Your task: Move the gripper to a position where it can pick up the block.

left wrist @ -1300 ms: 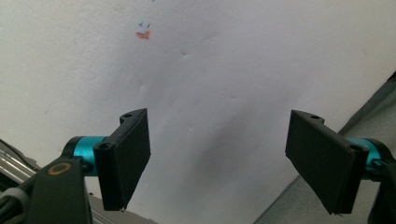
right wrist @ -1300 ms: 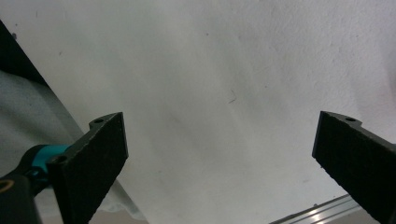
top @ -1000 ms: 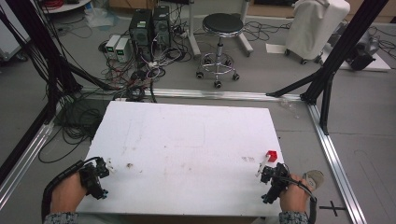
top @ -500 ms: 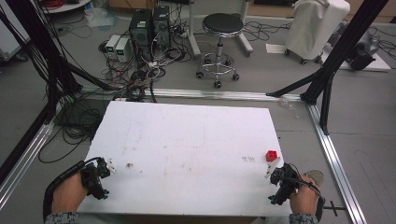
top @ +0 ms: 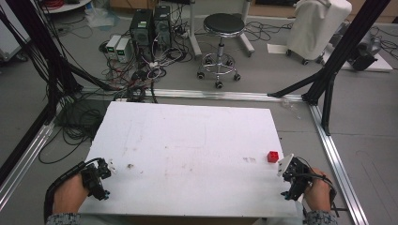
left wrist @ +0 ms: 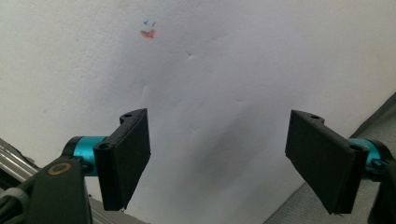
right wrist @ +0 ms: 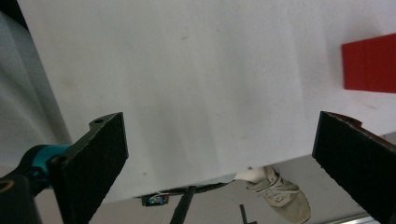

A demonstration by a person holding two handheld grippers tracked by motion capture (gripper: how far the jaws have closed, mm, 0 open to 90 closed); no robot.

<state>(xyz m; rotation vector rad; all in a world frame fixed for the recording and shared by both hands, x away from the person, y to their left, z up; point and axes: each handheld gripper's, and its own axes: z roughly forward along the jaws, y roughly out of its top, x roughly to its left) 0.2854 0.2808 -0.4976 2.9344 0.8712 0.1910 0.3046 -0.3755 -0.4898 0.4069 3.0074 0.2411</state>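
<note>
A small red plastic cube [top: 272, 156] sits on the flat white rectangular table [top: 187, 140], near its right edge. The right gripper [top: 292, 180] lies just beside the cube, toward the table's near right corner, its jaws spread wide and holding nothing; in the right gripper view the cube [right wrist: 369, 63] shows beyond the right jaw. The left gripper [top: 96, 178], well apart from the cube at the near left corner, also has its jaws wide and empty.
</note>
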